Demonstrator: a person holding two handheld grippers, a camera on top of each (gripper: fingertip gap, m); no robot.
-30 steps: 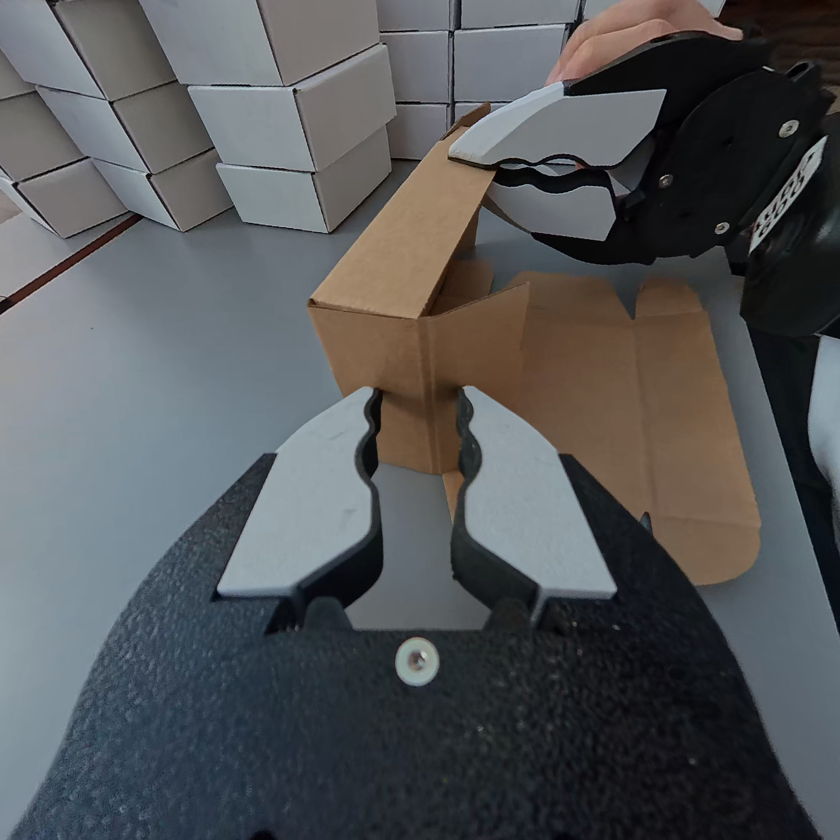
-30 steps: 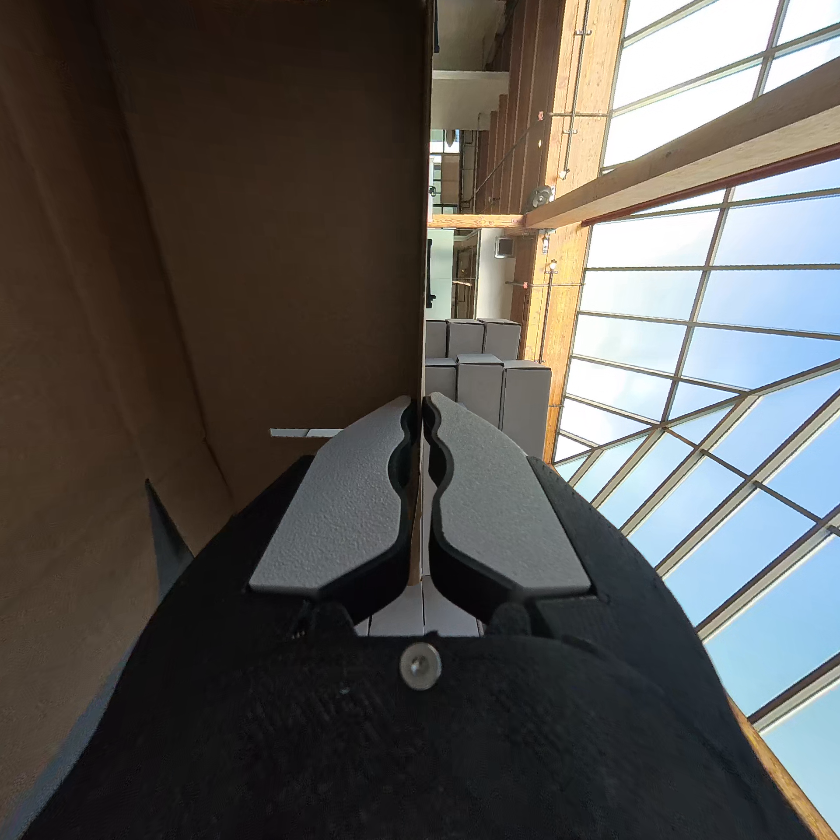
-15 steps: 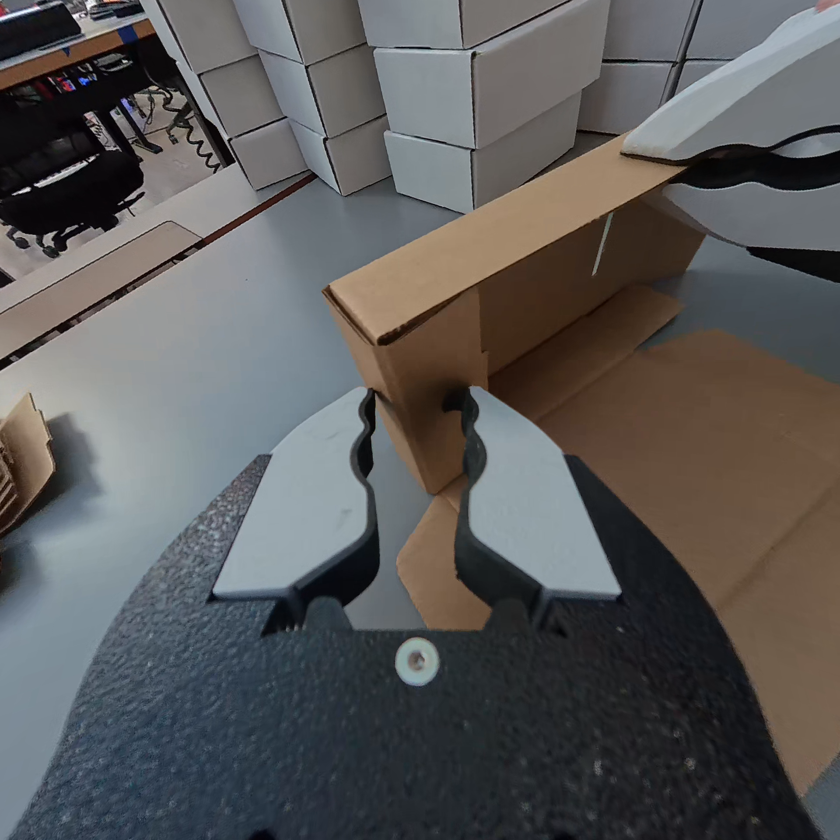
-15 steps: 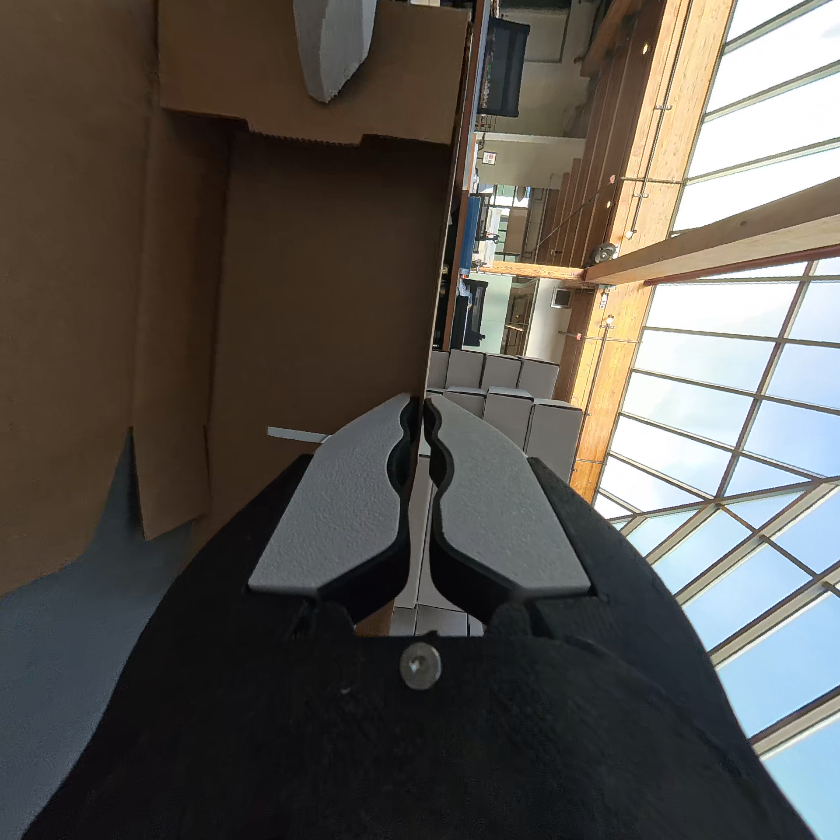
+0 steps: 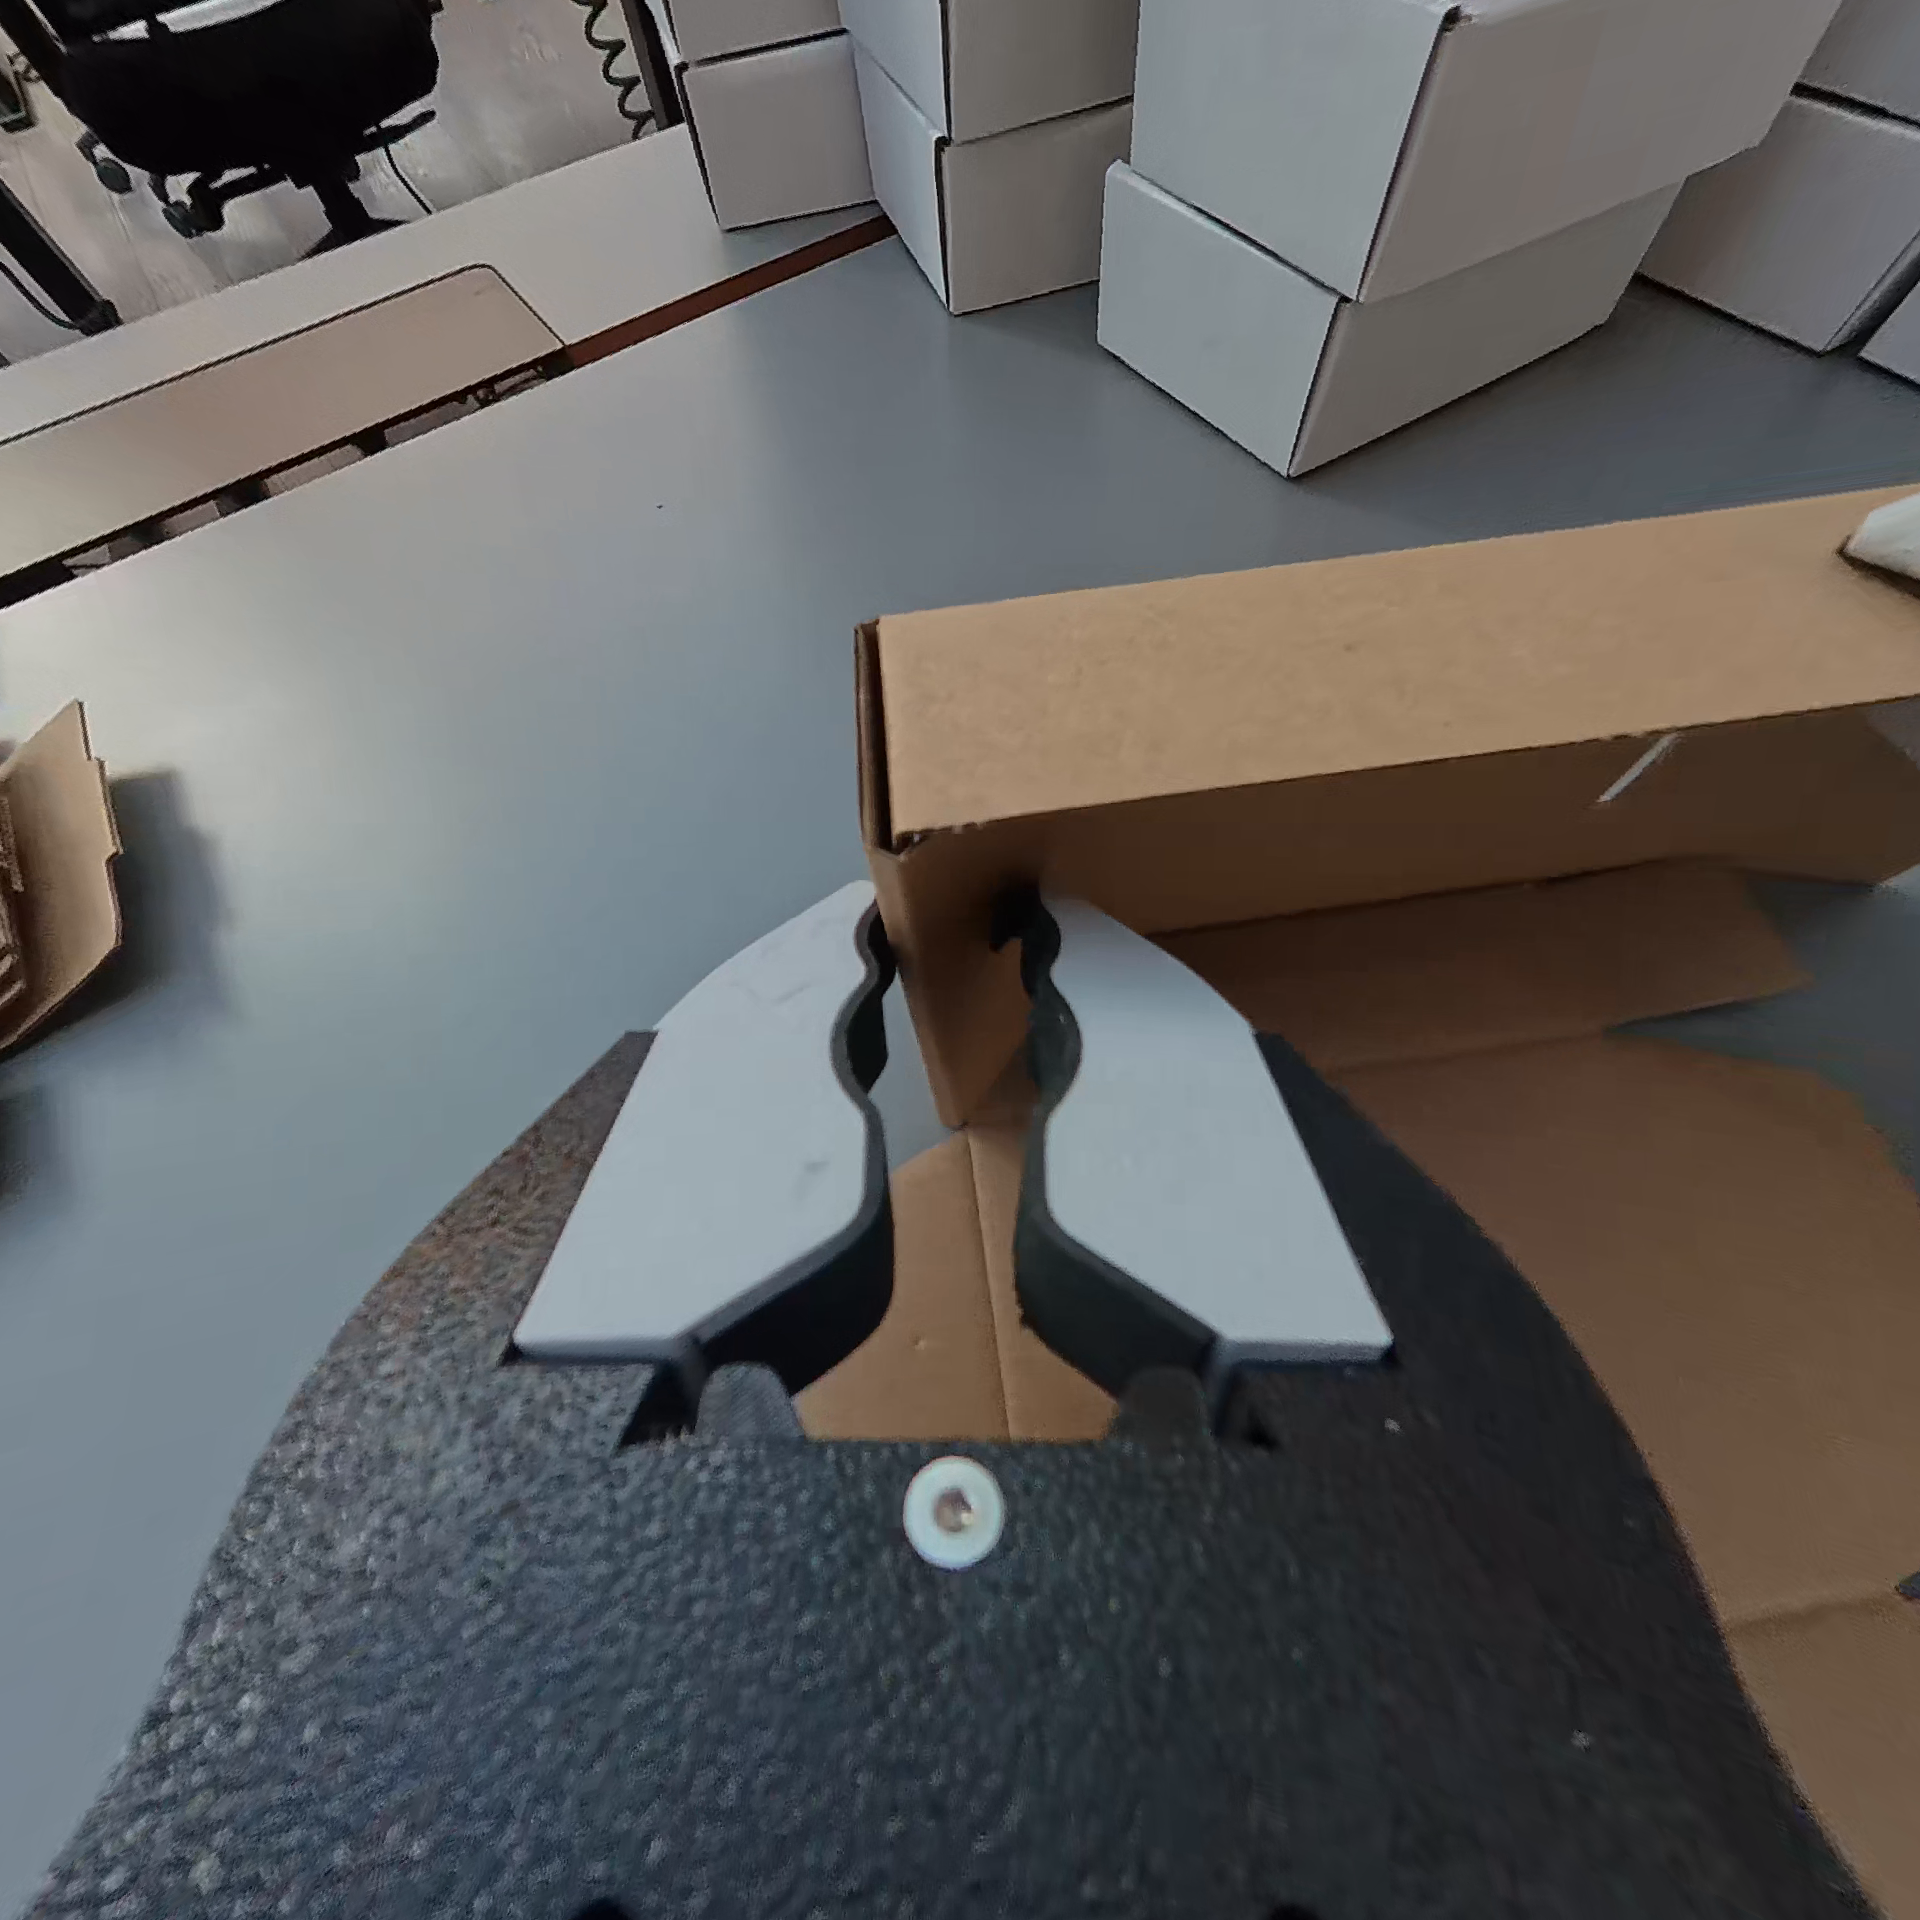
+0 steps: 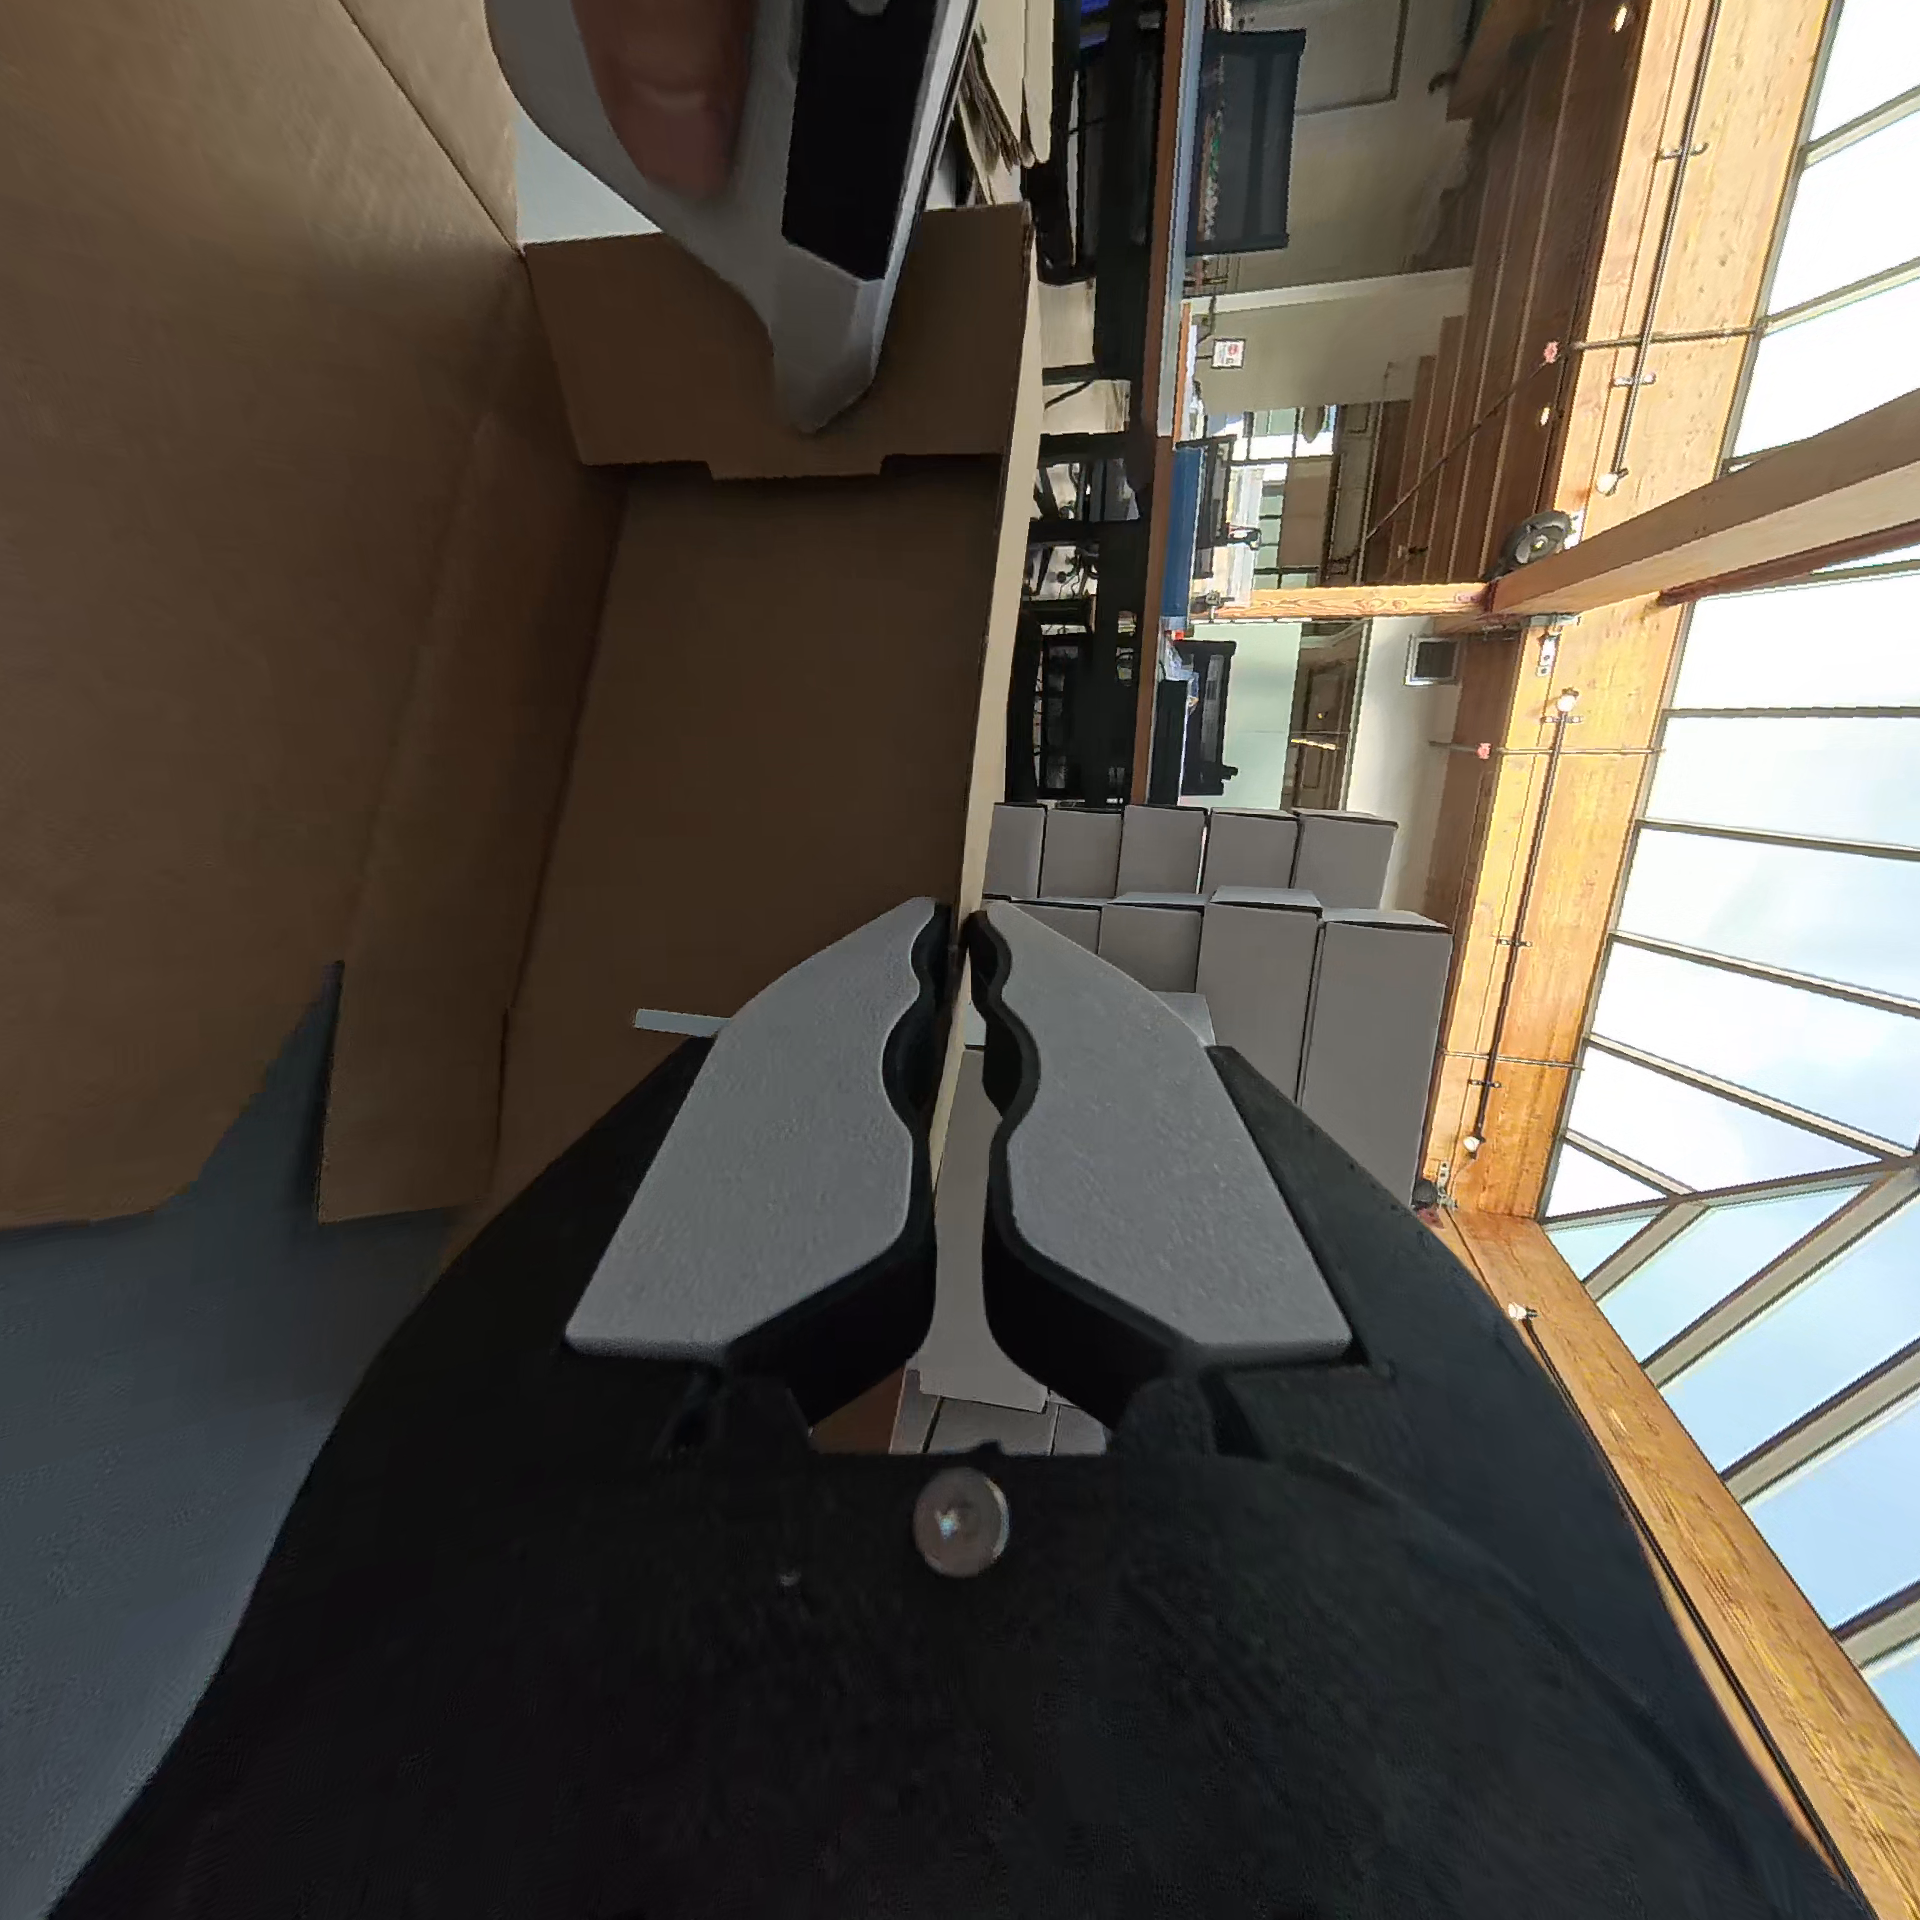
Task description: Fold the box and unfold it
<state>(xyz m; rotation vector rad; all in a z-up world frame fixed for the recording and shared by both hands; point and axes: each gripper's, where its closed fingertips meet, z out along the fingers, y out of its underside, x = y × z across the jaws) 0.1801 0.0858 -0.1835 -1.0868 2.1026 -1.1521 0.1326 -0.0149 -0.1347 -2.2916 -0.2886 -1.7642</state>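
Observation:
A brown cardboard box point(image 5: 1351, 727) lies half folded on the grey table point(image 5: 520, 727). One long side wall stands up, and the other panels lie flat to the right. My left gripper point(image 5: 956, 930) has a finger on each side of the near end of that raised wall and is shut on it. My right gripper point(image 6: 961, 935) is shut on the wall's top edge at the far end. Its grey fingertip point(image 5: 1886, 540) shows at the right edge of the left wrist view. The left gripper's finger point(image 6: 821, 343) shows against the wall's end flap in the right wrist view.
Stacks of closed white boxes point(image 5: 1351, 260) stand on the table behind the brown box. A pile of flat brown cardboard point(image 5: 52, 883) lies at the far left. A black office chair point(image 5: 249, 83) stands past the table's far left edge.
My left gripper has swung round to the end of the raised wall and its fingers have closed in on it. My right gripper keeps its hold on the top edge.

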